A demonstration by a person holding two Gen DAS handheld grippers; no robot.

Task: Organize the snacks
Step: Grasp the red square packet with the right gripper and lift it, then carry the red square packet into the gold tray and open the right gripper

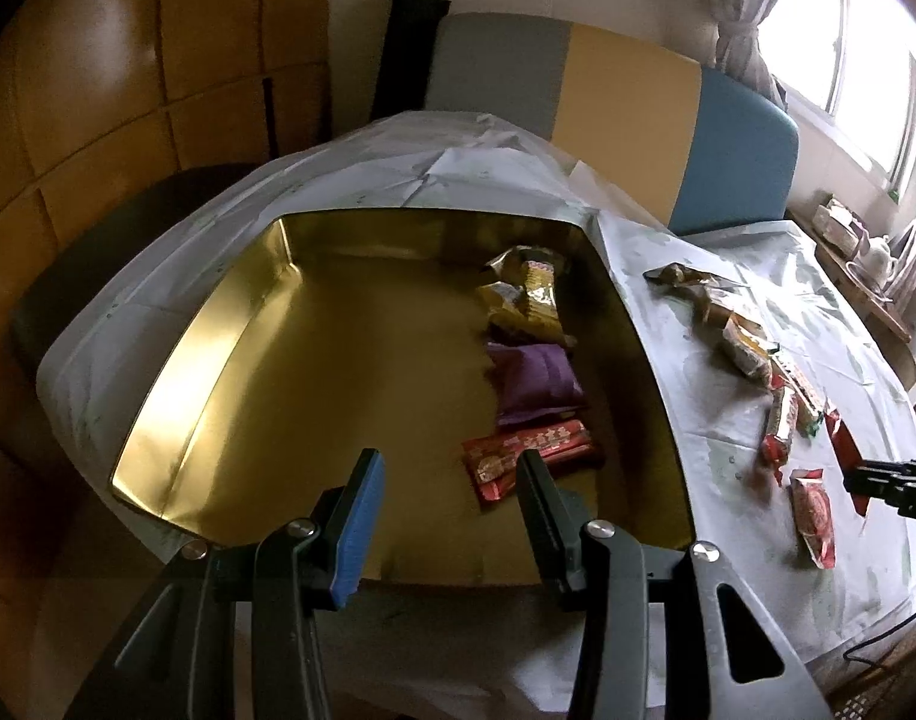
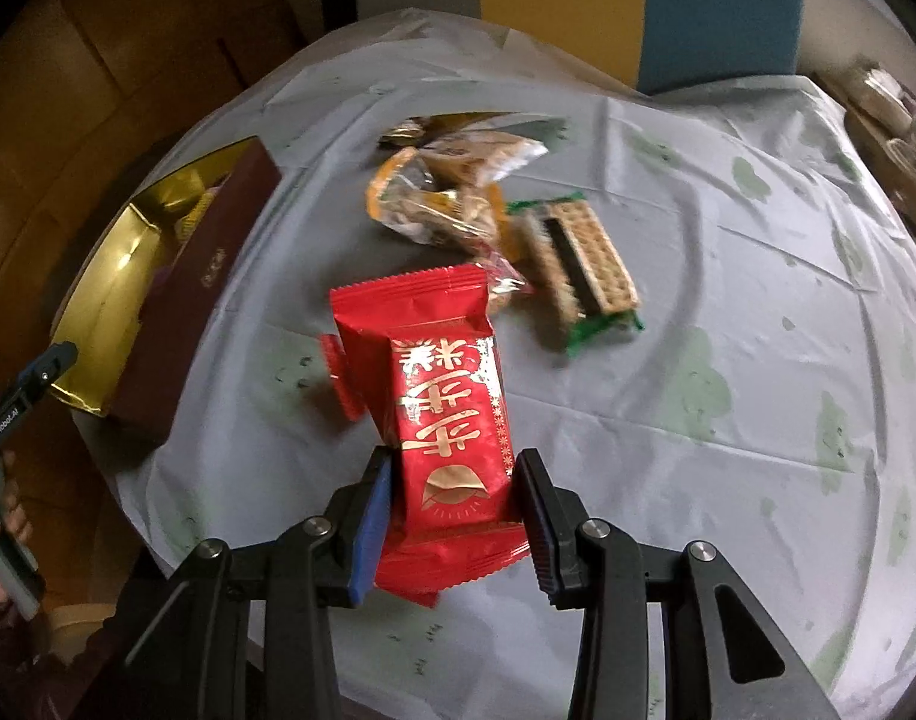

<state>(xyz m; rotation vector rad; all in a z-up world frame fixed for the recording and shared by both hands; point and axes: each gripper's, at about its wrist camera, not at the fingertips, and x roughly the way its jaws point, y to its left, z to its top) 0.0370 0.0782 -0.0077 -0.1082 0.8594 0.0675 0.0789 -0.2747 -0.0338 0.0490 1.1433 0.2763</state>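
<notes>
Right gripper (image 2: pixel 455 516) pinches red snack packet (image 2: pixel 446 396); long axis points away, tilted left.

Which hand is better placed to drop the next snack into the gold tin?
Right. Its tongs are already shut on the red snack packet, lifted off the table. The left tongs hang open and empty over the gold tin.
</notes>
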